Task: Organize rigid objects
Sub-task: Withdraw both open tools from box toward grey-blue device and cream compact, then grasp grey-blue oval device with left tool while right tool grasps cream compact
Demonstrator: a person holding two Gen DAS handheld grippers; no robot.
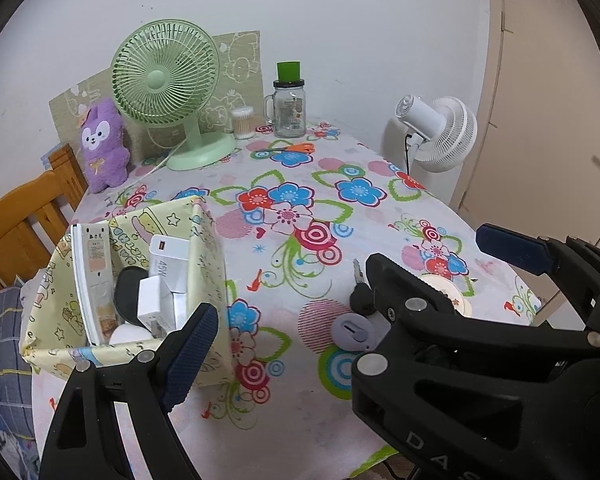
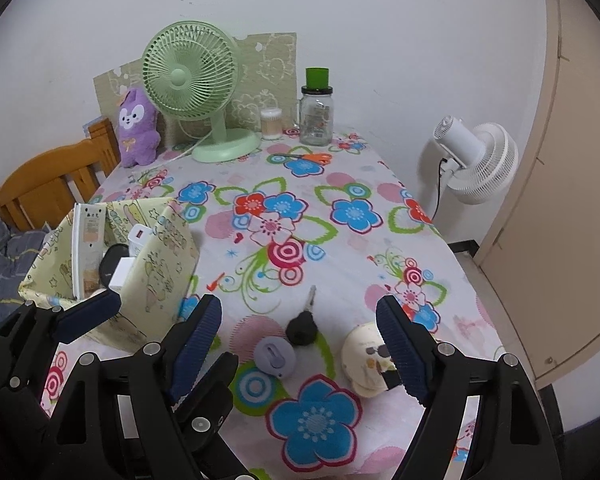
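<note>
A yellow patterned fabric bin [image 1: 208, 248] [image 2: 160, 264] stands at the table's left and holds white chargers [image 1: 168, 264], a white remote [image 1: 96, 264] and a black round item. On the floral cloth lie a black car key [image 2: 301, 330] [image 1: 360, 298], a grey-purple round case [image 2: 275, 357] [image 1: 352, 330] and a cream round case [image 2: 366, 360]. My right gripper [image 2: 300, 356] is open, its fingers on either side of these three. My left gripper [image 2: 112, 320] is open beside the bin's near corner. In the left wrist view the right gripper's body [image 1: 460, 320] covers the cream case.
At the table's back stand a green desk fan [image 2: 192, 76], a purple plush [image 2: 137, 128], a cotton swab jar [image 2: 271, 123], a glass jar with a green lid [image 2: 316, 116] and orange scissors [image 2: 304, 157]. A white floor fan [image 2: 476, 160] stands right, a wooden chair [image 2: 48, 184] left.
</note>
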